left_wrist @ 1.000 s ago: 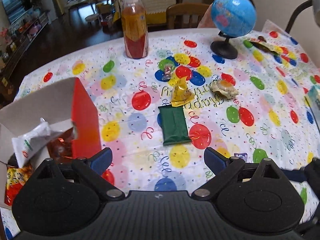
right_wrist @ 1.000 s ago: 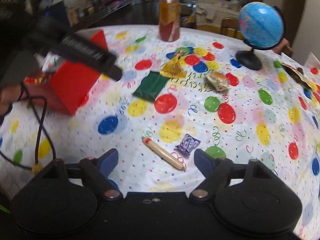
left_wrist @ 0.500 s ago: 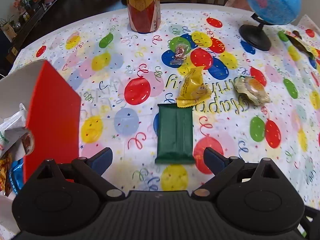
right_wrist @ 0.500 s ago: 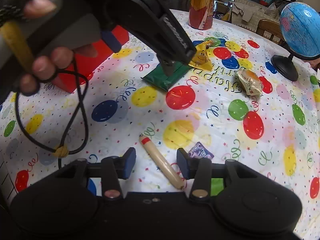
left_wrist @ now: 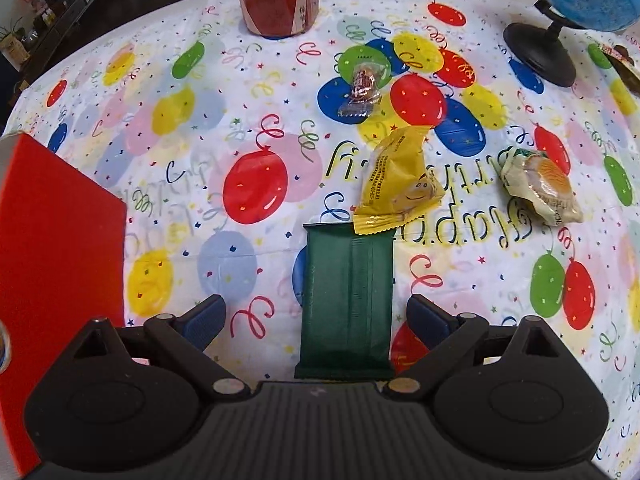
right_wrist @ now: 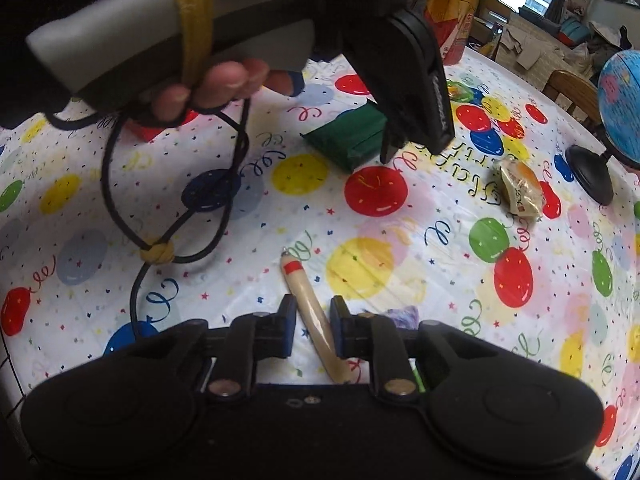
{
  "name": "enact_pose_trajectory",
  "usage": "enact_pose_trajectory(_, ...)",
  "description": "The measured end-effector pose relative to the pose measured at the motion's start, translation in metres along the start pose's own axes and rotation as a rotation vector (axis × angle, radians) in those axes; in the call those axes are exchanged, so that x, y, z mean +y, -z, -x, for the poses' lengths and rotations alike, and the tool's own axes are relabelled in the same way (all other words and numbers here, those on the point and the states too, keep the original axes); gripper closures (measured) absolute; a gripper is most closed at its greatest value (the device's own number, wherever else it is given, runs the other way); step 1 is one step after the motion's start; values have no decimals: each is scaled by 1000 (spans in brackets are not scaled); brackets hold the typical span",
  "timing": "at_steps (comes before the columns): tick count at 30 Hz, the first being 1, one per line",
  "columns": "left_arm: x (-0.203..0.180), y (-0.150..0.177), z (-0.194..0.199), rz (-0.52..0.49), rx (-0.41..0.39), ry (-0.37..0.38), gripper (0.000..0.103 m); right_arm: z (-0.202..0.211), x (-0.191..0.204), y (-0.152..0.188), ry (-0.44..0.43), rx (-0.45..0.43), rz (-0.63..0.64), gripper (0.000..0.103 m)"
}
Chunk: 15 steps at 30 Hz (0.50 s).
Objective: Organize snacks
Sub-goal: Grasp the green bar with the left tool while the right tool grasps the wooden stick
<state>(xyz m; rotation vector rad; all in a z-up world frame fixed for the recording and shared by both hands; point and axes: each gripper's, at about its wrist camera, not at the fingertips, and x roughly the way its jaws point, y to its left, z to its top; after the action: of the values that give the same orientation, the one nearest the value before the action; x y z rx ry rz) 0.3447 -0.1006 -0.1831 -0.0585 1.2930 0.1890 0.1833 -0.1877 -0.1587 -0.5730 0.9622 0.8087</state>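
Both wrist views look steeply down, close over the tablecloth [left_wrist: 256,128], sharing the green packet [left_wrist: 347,300].

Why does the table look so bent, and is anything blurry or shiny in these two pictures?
Left wrist view: fisheye curves the tablecloth edge; green packet sharp, glints on the yellow wrapper. Right wrist view: the hand up close is blurred; the sausage stick catches a soft sheen.

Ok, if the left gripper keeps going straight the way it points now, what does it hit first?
Most likely the green snack packet, which lies flat on the tablecloth between the open fingers of the left gripper, nearer the right-hand one. Nothing sits in between, though the gap above it is hard to judge.
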Motion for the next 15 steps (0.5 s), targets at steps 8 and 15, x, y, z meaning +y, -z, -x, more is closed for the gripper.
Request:
enact_pose_trajectory(8,3,-1,2,27,-7,57,39,-1,-3,-1,-9,-5,-53,92)
enact_pose_trajectory(15,3,6,9,-1,-5,66,59,3,-16,3,-33,-16,-233,94)
